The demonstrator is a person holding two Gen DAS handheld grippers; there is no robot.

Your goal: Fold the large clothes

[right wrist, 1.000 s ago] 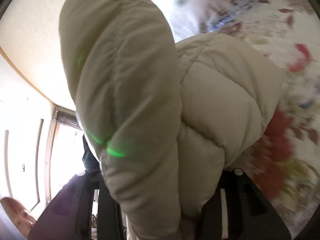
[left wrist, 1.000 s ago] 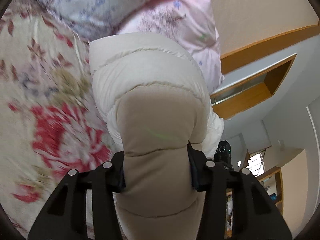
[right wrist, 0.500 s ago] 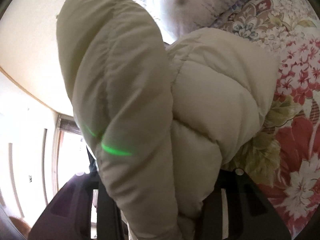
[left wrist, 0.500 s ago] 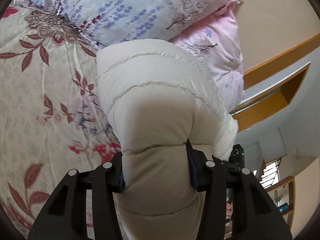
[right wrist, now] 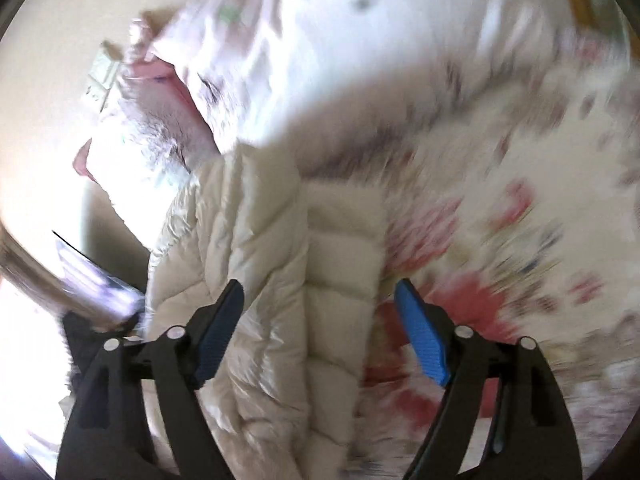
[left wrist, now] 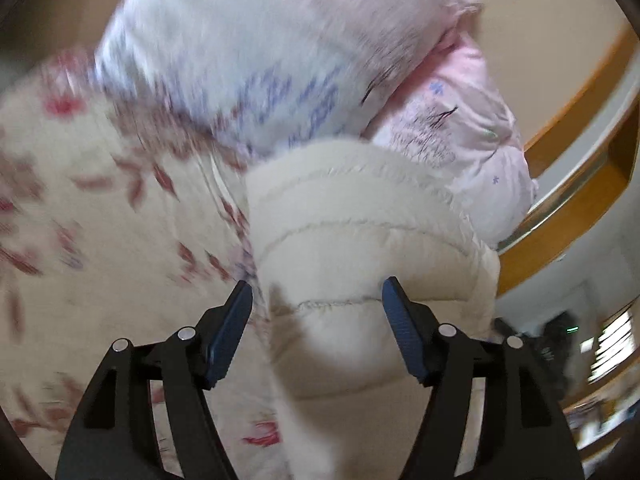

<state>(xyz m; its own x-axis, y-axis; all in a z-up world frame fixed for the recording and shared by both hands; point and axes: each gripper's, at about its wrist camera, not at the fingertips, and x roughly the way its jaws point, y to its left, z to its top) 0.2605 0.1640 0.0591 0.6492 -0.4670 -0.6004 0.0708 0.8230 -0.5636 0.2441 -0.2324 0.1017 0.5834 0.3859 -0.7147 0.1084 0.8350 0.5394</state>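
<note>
left wrist view: wooden shelf (left wrist: pixel 580 184) far right; both grippers (left wrist: pixel 316 304) (right wrist: pixel 318 304) opening, pads clear of quilted cream jacket (left wrist: pixel 360 216) on floral bedspread (left wrist: pixel 100 220).

A cream quilted jacket (right wrist: pixel 280 280) is seen in the lower middle of the frame, lying on a bed covered by a floral bedspread (right wrist: pixel 520 240) that fills the right side, blurred. The right hand-held gripper (right wrist: pixel 318 300) is shown at the bottom with its jaws opening; the jacket lies between its blue pads (right wrist: pixel 420 340), which are not pressed on it. Pale pillows (right wrist: pixel 320 60) are seen across the top.
</note>
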